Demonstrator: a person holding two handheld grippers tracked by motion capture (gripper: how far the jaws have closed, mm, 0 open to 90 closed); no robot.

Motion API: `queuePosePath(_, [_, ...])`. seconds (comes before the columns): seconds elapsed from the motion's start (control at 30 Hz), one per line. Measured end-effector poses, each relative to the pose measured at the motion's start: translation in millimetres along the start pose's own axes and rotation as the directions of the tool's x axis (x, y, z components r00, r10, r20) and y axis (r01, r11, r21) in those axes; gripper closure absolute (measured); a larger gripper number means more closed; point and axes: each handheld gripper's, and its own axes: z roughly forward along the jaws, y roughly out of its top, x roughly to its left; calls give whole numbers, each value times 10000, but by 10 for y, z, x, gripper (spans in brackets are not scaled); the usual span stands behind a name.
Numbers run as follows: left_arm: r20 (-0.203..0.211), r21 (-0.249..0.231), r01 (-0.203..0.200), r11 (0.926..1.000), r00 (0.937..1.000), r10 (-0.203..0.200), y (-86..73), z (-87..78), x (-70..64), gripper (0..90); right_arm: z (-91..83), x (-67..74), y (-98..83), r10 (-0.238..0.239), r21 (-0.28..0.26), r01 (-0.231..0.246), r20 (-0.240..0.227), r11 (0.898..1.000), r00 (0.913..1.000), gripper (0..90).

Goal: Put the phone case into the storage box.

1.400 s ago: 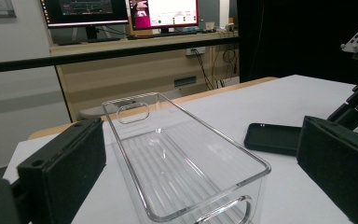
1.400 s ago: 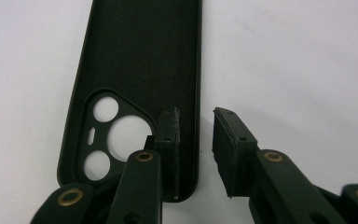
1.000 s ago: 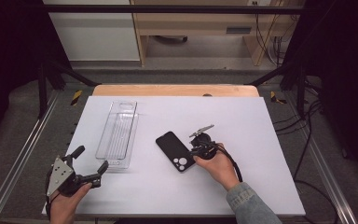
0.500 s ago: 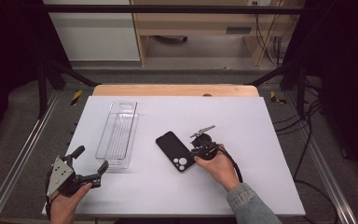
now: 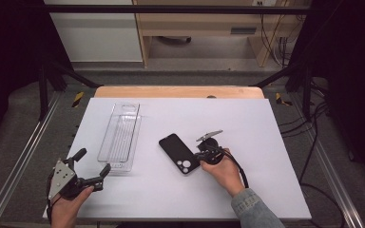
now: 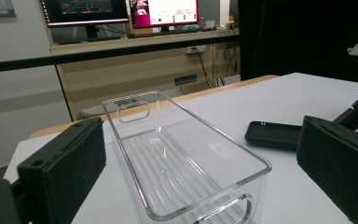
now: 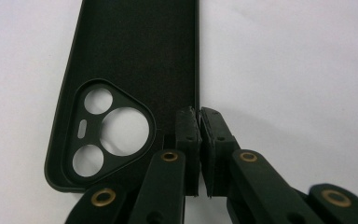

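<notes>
A black phone case [image 5: 179,153] lies inner side up on the white table [image 5: 247,118], its camera cut-outs nearest my right gripper [image 5: 200,159]. In the right gripper view the jaws have just been closing and now stand shut on the case [image 7: 135,60], its right side wall pinched between the pads at the right gripper [image 7: 199,114]. My left gripper [image 5: 93,161] rests at the table's front left with its jaws wide open and nothing between them. It faces the near end of a clear plastic tray [image 5: 120,135].
In the left gripper view the clear tray [image 6: 242,149] stands right in front of the open left gripper [image 6: 196,140], with the phone case [image 6: 272,135] beyond it to the right. A wooden strip [image 5: 178,91] edges the table's far side. Metal rails run along both sides.
</notes>
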Motion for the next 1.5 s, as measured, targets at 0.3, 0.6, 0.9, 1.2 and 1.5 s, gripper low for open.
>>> queuePosePath(0.3, [-81,28,-62,10000,9999,63,1,-12,-2,11,-26,42,-48,-370,-529,389,357,9978,9987,897])
queuePosePath(0.6, [-19,260,-683,9973,9977,684,9,0,-46,12,-179,-62,-16,-878,-930,922,510,9914,9948,900])
queuePosePath(0.9, [-102,223,-616,9978,9980,619,31,-2,-34,9,-447,-133,4,-1521,-904,1575,641,9834,9863,900])
queuePosePath(1.2, [-234,388,-673,9970,9974,682,48,-9,-85,8,-502,-217,-12,-1539,-949,1577,464,9829,9870,900])
queuePosePath(1.5, [-146,303,-773,9965,9969,778,111,6,-143,8,-508,-247,47,-2010,-755,2045,509,9760,9783,900])
